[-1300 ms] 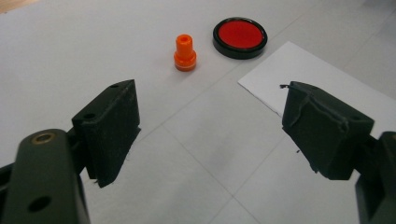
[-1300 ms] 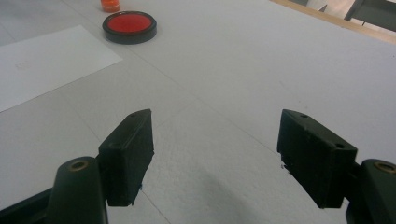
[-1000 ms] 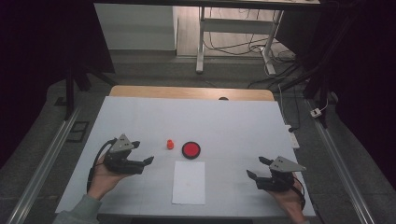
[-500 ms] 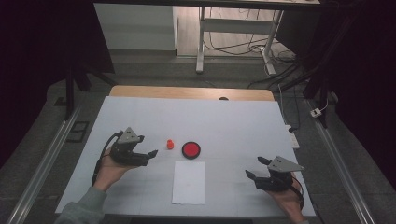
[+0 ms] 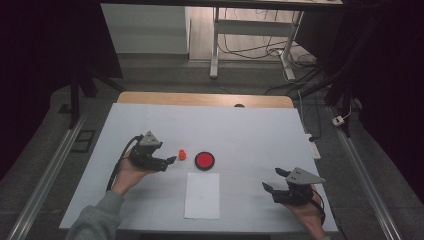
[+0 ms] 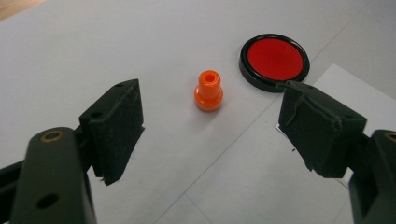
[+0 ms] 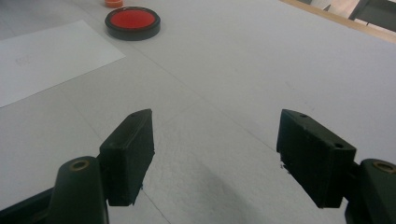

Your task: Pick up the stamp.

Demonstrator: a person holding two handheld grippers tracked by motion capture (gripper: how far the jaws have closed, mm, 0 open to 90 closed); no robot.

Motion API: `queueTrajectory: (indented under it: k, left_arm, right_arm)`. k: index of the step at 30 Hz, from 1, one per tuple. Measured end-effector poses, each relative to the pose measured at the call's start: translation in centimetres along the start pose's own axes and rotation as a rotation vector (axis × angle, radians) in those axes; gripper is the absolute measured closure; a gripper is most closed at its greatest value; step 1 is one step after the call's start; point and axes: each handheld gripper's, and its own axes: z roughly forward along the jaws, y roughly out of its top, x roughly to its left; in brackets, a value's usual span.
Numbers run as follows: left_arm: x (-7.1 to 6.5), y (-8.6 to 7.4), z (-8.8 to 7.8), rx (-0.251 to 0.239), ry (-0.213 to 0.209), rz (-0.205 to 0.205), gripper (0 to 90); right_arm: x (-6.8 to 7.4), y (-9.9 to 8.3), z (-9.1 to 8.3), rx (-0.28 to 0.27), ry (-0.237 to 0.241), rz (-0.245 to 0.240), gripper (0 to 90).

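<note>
This looks like a lab or test room set up for recording. A white-covered counter (image 5: 250,130) stands in a dark space with black drapes (image 5: 45,60) on both sides. Metal rails (image 5: 45,175) run along the floor beside it. Behind it, loose cables (image 5: 255,47) trail under a metal-legged desk (image 5: 215,45), and a white power strip (image 5: 340,120) lies on the floor.

- We record the tabletop (image 5: 250,130) as plain white, with a tan wooden far edge.
- The small peg (image 6: 208,90) is bright orange.
- The round pad (image 6: 274,60) is red inside a black rim.
- The paper sheet (image 5: 202,195) is white.
- We note both hand-held grippers, left (image 5: 169,161) and right (image 5: 273,180), have black jaws.
</note>
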Motion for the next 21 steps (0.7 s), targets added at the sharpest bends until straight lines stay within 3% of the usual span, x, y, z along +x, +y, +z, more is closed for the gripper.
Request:
queueTrajectory:
  k: [13, 21]
  left_arm:
    - [0.3, 2.1, 2.1, 0.002, -0.018, 0.02, 22.2]
    - [0.5, 2.5, 4.0, 0.017, -0.038, 0.002, 23.2]
  right_arm:
    - [0.0, 0.1, 0.0, 0.004, 0.002, -0.002, 27.2]
    - [0.1, 0.1, 0.1, 0.004, 0.0, -0.005, 27.2]
